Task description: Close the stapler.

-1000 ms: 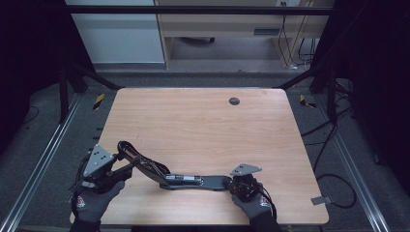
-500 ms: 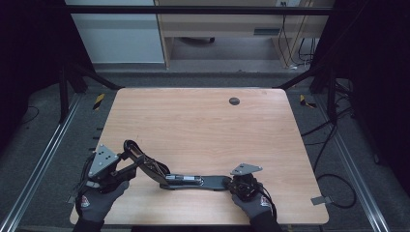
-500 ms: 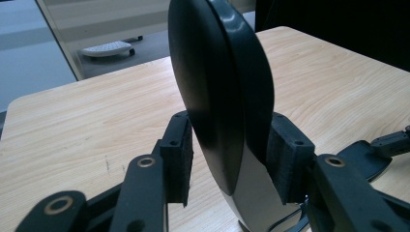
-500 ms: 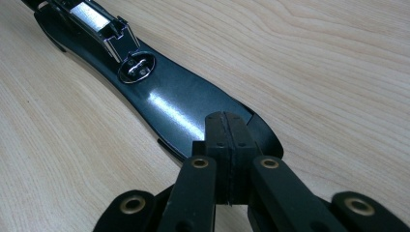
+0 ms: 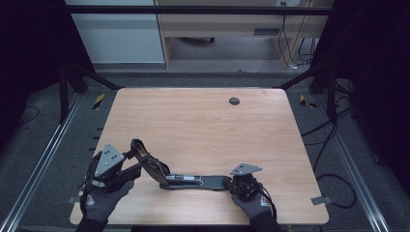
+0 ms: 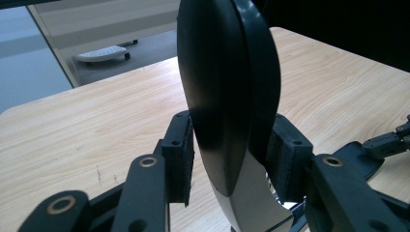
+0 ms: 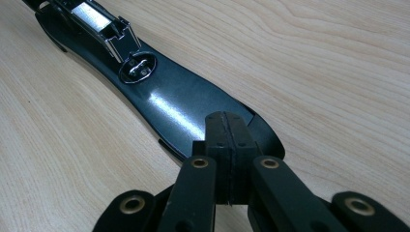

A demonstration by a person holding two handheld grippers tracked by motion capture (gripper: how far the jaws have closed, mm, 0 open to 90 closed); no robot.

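Left gripper (image 5: 129, 162), jaws just closing, flanks the raised handle (image 6: 227, 96) of what may be a black stapler (image 5: 193, 181) near the table's (image 5: 203, 125) front edge; right gripper (image 5: 235, 186), jaws pressed together, touches its flat base end (image 7: 193, 111).

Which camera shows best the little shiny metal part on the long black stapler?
The right gripper view: the shiny metal part sits close and sharp on the stapler base. The high view shows it as a small glint. The left gripper view shows the stapler's raised black arm instead.
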